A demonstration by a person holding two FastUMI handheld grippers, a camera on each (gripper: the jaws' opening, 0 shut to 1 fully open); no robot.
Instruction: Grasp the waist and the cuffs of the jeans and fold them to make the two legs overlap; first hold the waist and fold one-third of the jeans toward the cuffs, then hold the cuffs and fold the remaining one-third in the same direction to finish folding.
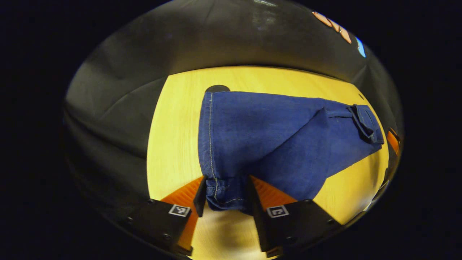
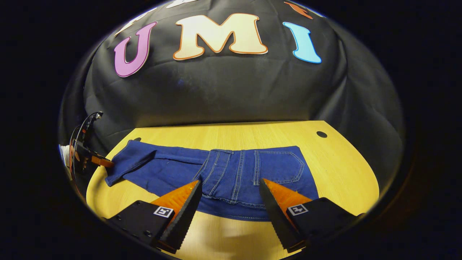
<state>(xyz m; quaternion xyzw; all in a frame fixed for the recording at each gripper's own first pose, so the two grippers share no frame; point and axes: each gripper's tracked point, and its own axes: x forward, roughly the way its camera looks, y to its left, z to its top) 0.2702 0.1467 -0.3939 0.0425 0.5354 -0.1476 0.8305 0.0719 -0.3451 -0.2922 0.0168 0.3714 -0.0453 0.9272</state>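
A: The left gripper (image 1: pixel 224 195) has its 2 fingers closed in on the cuff (image 1: pixel 222 193) of the jeans (image 1: pixel 267 137); the hem sits between them and both fingers seem to press the denim. In the right gripper view that same gripper (image 2: pixel 103 162) shows far off at the table's left edge, at the leg end.

B: And the right gripper (image 2: pixel 229 202)?

A: Wide apart, holding nothing. It hovers just in front of the waist (image 2: pixel 234 207), the fingers framing the seat seam and the back pocket (image 2: pixel 279 168). The jeans lie flat across the wooden table (image 2: pixel 339 166), already doubled so the 2 legs overlap, waist near the right gripper and cuffs off to its left.

B: What might go wrong?

A: The left grip looks shallow, only the hem. A pull could slip 1 layer free and the legs would splay. The right gripper may also pinch just the top layer at the waist, so the lower one drags and the third-fold lands crooked.

B: Materials?

A: Dark blue denim, fairly stiff, pale contrast stitching, thick rolled hems. The tabletop is smooth light wood grain with a round cable hole (image 2: pixel 321 134); low friction, so the cloth may slide rather than crease.
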